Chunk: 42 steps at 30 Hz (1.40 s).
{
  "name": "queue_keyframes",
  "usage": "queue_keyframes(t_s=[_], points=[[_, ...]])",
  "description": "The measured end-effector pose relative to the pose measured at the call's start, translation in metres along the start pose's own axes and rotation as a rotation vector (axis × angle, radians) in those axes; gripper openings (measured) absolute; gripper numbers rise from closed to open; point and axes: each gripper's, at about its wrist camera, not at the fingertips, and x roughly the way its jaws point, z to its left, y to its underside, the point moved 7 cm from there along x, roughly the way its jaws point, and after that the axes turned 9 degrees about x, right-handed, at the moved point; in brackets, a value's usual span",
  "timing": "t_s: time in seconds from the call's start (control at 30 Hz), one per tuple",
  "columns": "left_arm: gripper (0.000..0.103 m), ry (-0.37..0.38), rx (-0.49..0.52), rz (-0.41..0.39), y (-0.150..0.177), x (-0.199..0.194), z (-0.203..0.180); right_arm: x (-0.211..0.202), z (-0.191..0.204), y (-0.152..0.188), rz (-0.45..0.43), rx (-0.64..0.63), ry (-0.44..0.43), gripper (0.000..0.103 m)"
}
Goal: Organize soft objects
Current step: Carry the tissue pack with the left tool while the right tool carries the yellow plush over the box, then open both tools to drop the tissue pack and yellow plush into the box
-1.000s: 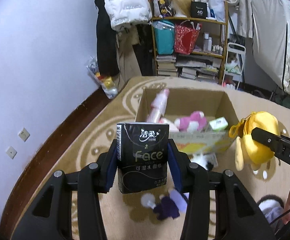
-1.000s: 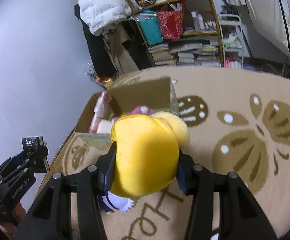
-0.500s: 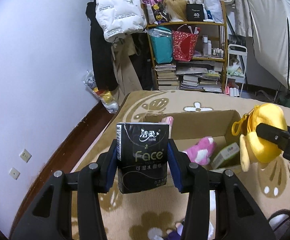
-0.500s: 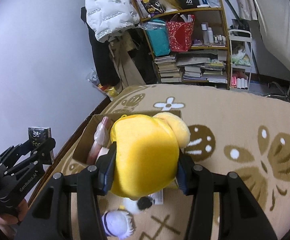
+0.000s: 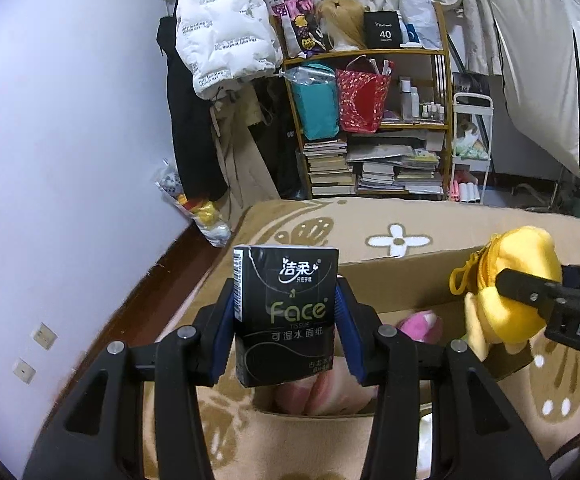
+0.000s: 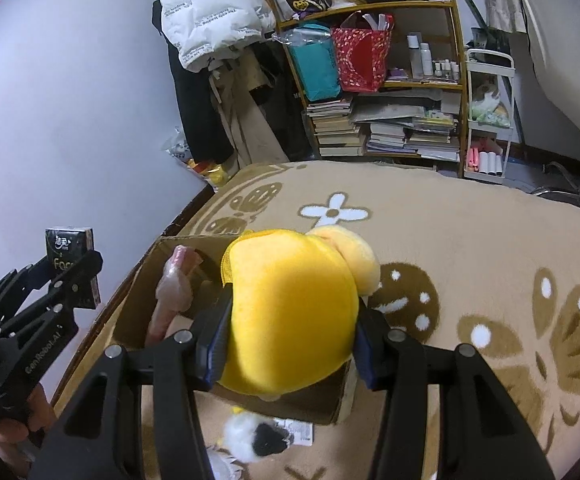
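My left gripper (image 5: 285, 312) is shut on a black tissue pack (image 5: 285, 304) and holds it upright above the near left part of an open cardboard box (image 5: 406, 276). My right gripper (image 6: 290, 340) is shut on a yellow plush toy (image 6: 290, 312) above the box (image 6: 137, 308), at its right end. The plush (image 5: 506, 292) and right gripper also show at the right of the left wrist view. The tissue pack (image 6: 69, 256) and left gripper (image 6: 69, 280) show at the left of the right wrist view. Inside the box lie a pink plush (image 5: 422, 322) and a pink wrapped item (image 6: 173, 284).
The box sits on a beige patterned carpet (image 6: 470, 240). A black-and-white plush (image 6: 253, 436) lies on the carpet by the box's near side. A cluttered shelf (image 5: 370, 120) with books and bags stands at the back. A white wall (image 5: 69, 160) runs along the left.
Both grippers have moved forward and closer to the box, still gripping their objects. The box now lies directly beneath them and the small toys on the carpet have left the left wrist view.
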Motion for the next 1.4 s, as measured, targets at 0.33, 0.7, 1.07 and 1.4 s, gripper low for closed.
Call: queue_keyframes(t_s=[0.33,0.7,1.07,1.4], points=[[0.045,0.084,-0.058,0.021,0.011,0.016,-0.016,0.017,-0.003,0.007,0.009,-0.022,0.004,0.055],[0.047,0.112,-0.060,0.091,0.030,0.037,-0.029,0.028,0.004,0.023,0.029,-0.075,0.010,0.060],[0.092,0.049,-0.044,0.064,0.027,0.024,-0.019,0.015,-0.003,0.021,0.027,-0.051,0.038,0.081],[0.103,0.005,-0.066,0.039,0.027,-0.013,0.000,-0.023,0.000,0.016,-0.010,-0.049,0.045,0.103]])
